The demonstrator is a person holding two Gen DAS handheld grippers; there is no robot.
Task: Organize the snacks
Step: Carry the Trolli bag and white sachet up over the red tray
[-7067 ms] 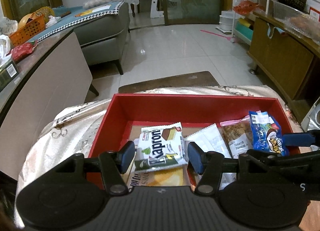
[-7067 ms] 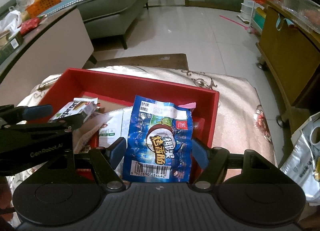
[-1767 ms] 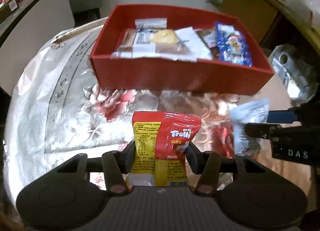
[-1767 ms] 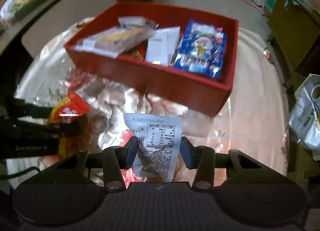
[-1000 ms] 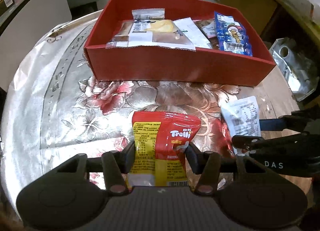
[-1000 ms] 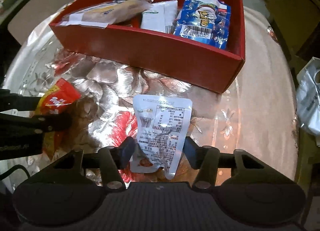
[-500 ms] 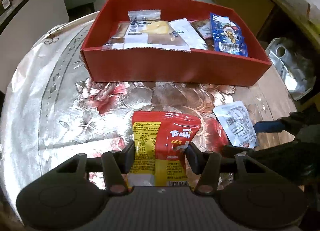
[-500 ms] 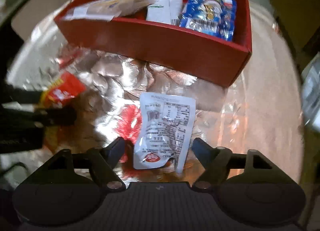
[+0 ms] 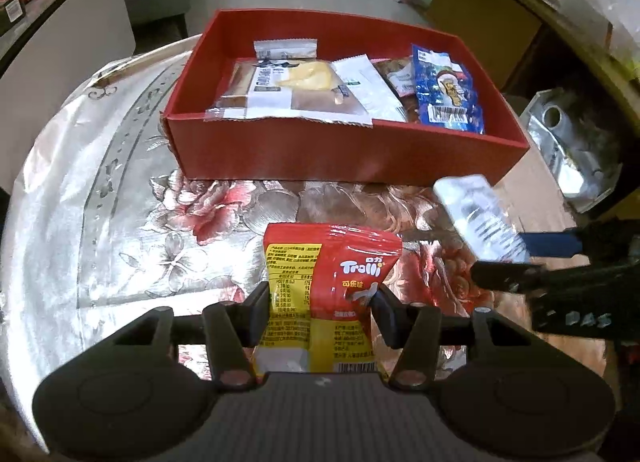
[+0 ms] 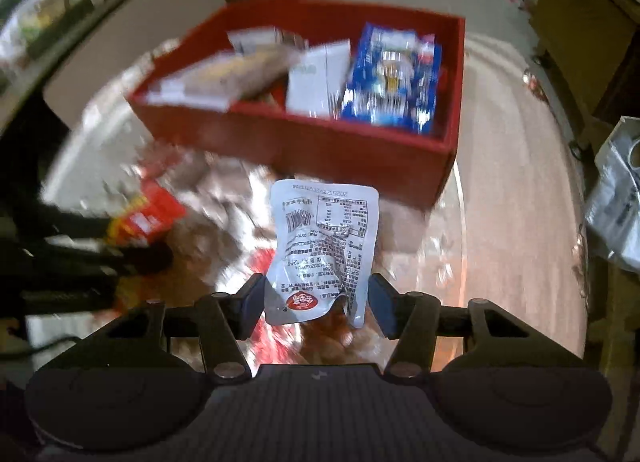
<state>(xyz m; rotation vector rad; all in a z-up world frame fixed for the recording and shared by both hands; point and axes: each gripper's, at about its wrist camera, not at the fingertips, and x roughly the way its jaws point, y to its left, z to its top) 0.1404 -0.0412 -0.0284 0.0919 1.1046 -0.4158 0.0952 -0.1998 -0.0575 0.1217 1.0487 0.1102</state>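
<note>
The left gripper is pinching a red and yellow Trolli gummy bag low in the frame. The right gripper, jaws just closing, seems to be squeezing a white foil pouch, though blur obscures contact. A red cardboard box is sitting farther up on the floral-clothed worktop.

Glossy plastic snack packets — a matt red cardboard box on shiny floral tablecloth.
</note>
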